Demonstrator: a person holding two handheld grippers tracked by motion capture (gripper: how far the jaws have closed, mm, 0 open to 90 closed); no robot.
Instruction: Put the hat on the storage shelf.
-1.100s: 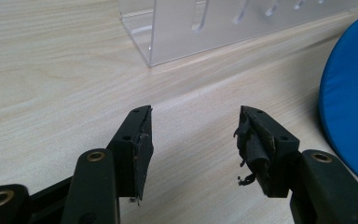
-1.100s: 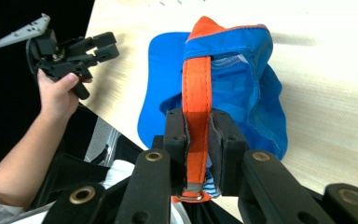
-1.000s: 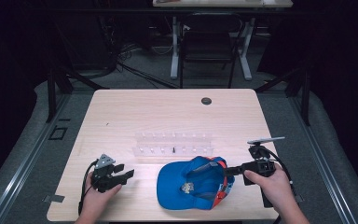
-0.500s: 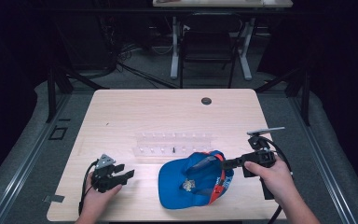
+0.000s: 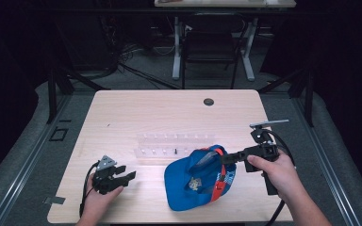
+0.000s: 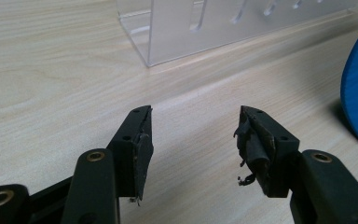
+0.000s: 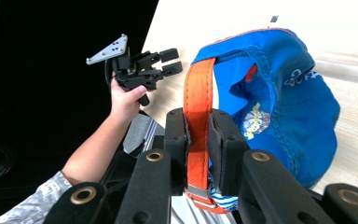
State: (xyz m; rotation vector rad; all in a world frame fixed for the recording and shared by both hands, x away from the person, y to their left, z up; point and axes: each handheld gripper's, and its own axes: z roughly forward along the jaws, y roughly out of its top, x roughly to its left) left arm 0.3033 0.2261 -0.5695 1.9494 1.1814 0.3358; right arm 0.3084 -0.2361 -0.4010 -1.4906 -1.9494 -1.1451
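Low and right of centre in the high view, the right gripper (image 5: pixel 226 157) reaches in from the right, the person's hand (image 5: pixel 275 172) wrapped around its handle and the forearm running off the bottom edge. Its jaws are clamped on the orange strap (image 7: pixel 196 126) of the blue cap (image 5: pixel 195 181), and the right gripper view shows the strap pinched flat between the two pads. The cap lies open side up near the table's (image 5: pixel 169 110) front edge, right of centre, with its back lifted by the strap. A patch inside the crown carries writing too small to read. In the lower left, the left gripper (image 5: pixel 125 178) rests low over the wood with its jaws spread wide and nothing between them. A clear plastic rack (image 5: pixel 169 146) sits mid-table, just behind the cap. The far half of the table is bare wood except for a small dark round spot (image 5: pixel 209 101).
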